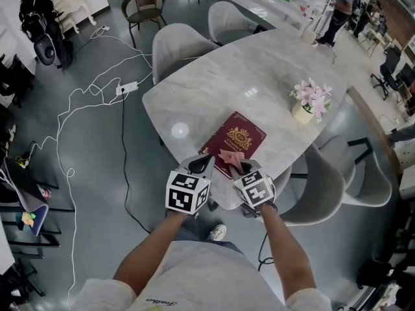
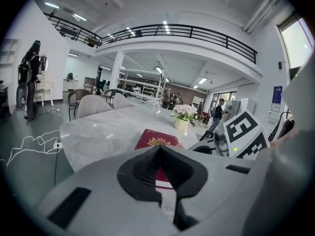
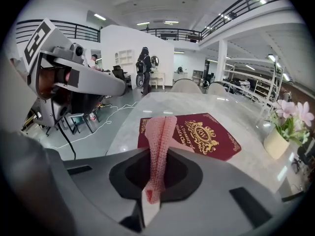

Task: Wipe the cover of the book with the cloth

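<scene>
Right gripper (image 3: 156,181), lower centre of its view: jaws clamped on the pink cloth (image 3: 160,136), whose gripped end is hidden between them. Left gripper (image 2: 165,181), lower centre: jaws together, holding nothing. The cloth lies over the near edge of the maroon book (image 3: 206,136), mid-frame on the marble table (image 1: 259,63). The book's near corner is hidden behind the grippers.

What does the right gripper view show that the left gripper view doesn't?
Right gripper view only: the pink cloth pinched in the right gripper, whose jaws are shut on it, draping onto the book's near edge. Left gripper view only: the left gripper with its jaws together and nothing between them, plus the right gripper's marker cube beside it. Both: the red book lying closed on the marble table, and the potted flowers beyond it.
</scene>
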The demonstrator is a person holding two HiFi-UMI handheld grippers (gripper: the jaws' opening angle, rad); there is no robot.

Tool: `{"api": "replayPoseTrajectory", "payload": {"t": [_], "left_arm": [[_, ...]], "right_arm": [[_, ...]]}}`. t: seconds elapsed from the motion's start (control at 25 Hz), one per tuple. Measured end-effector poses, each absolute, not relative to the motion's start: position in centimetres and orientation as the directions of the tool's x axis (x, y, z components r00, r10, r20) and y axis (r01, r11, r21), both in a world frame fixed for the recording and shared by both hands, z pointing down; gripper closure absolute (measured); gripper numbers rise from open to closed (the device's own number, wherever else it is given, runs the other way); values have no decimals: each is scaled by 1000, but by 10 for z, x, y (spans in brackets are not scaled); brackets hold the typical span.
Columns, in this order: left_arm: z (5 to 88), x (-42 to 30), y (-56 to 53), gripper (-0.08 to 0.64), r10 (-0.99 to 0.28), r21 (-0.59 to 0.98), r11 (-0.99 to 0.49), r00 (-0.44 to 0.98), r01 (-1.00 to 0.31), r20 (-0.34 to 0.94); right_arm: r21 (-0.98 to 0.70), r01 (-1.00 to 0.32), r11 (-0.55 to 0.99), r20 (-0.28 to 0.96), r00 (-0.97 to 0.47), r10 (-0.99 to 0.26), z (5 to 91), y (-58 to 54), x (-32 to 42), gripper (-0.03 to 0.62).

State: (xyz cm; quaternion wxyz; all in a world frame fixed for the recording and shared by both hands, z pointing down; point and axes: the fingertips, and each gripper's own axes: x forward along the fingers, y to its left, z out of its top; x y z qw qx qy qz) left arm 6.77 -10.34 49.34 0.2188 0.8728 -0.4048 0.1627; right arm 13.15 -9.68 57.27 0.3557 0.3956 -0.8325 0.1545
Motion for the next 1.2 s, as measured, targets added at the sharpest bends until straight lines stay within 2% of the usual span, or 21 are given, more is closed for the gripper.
{"api": "replayPoseTrajectory", "payload": {"t": [0.68, 1.2], "left_arm": [[488, 74, -104, 552, -660, 242, -558, 601, -794, 451], [486, 74, -136, 552, -616, 238, -617, 648, -750, 447]], "right_arm": [[-67, -725, 685, 695, -526, -490, 566, -66, 113, 574], [-28, -787, 617, 640, -488, -594, 514, -106, 130, 574]]}}
